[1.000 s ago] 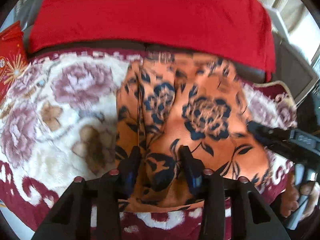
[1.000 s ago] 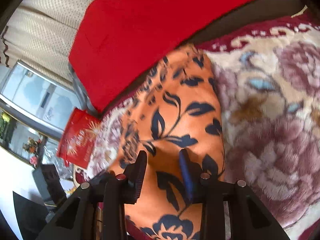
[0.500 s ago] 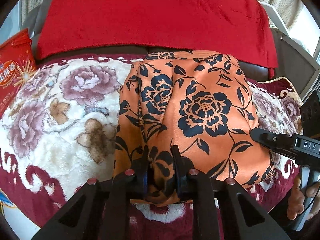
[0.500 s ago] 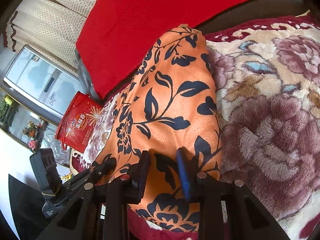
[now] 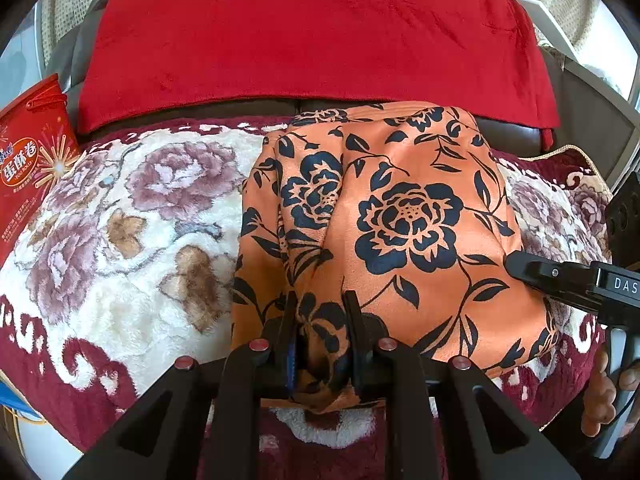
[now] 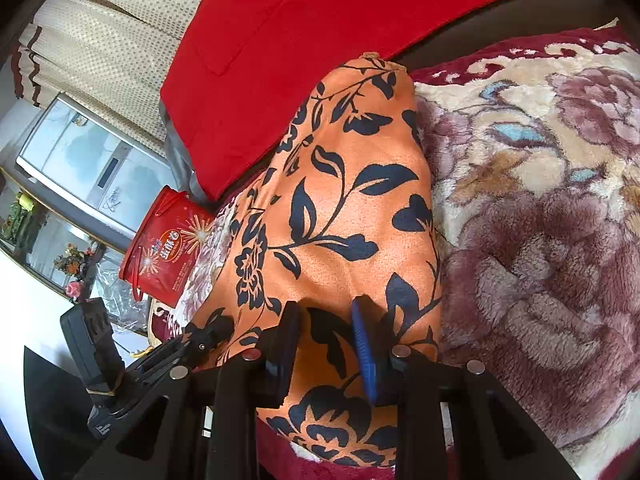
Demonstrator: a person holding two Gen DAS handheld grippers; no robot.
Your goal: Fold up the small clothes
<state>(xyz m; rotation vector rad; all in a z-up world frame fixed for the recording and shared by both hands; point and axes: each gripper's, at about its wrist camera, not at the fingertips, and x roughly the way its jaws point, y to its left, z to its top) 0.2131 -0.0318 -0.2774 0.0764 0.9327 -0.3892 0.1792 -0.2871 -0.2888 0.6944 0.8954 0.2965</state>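
The orange flowered cloth (image 5: 404, 216) lies on the floral blanket (image 5: 132, 216), below the red cover (image 5: 312, 32). The left hand-held gripper (image 5: 320, 312) pinches a bunched fold at the cloth's near edge. The right hand-held gripper (image 6: 326, 320) presses on the cloth, fingers parted with fabric between them, not visibly clamped.

A plush floral blanket (image 5: 120, 216) in cream and maroon covers the seat. A red throw (image 5: 312, 32) drapes the backrest, and a dotted beige curtain (image 6: 116, 40) hangs behind. Bright daylight enters.
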